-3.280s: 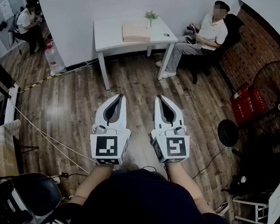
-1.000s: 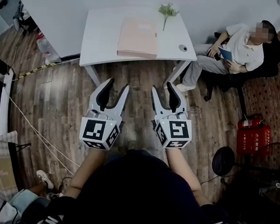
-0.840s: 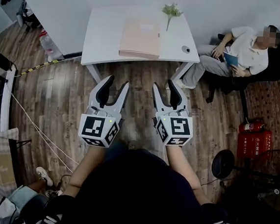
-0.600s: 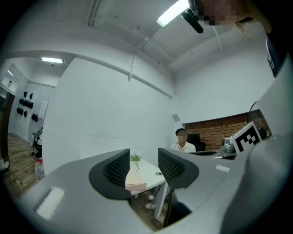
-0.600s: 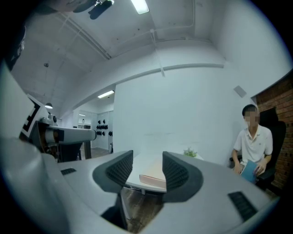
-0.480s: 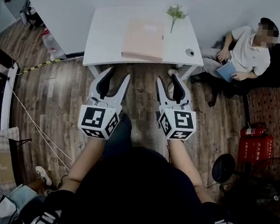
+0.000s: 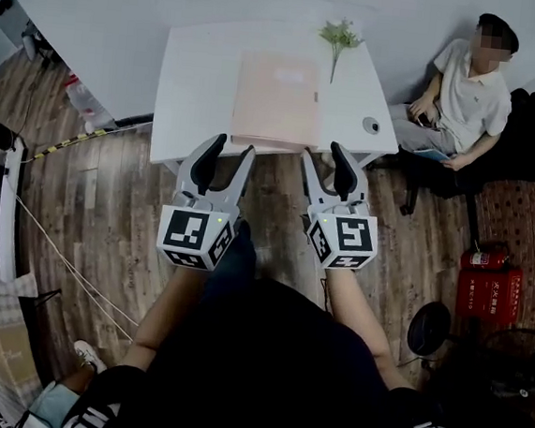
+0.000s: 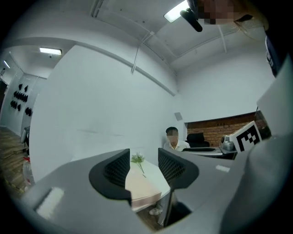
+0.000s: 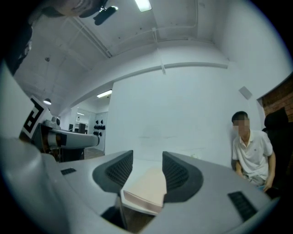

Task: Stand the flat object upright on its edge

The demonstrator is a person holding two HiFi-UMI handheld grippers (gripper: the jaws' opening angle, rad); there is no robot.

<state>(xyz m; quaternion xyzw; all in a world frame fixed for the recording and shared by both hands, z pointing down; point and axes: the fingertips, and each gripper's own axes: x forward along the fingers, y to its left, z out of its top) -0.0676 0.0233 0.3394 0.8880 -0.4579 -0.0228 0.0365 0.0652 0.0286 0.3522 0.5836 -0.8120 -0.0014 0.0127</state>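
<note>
A flat pale pink book [image 7: 276, 101] lies on its face in the middle of a white table [image 7: 198, 79]. Both grippers hover side by side at the table's near edge, just short of the book. My left gripper [image 7: 231, 150] is open with nothing between its jaws; its own view shows the book [image 8: 144, 185] some way beyond the gap. My right gripper [image 7: 324, 155] is open and empty too, and the book's near corner [image 9: 146, 188] shows ahead between its jaws. Neither gripper touches the book.
A small green sprig [image 7: 339, 38] and a small round object [image 7: 371, 126] sit on the table's right side. A person [image 7: 463, 86] sits just right of the table. Red fire extinguishers [image 7: 486, 286] and a floor fan [image 7: 430, 329] stand at the right.
The person holding the grippers has walked up to the table. Both grippers have gone from over the floor to the table's near edge, jaws unchanged.
</note>
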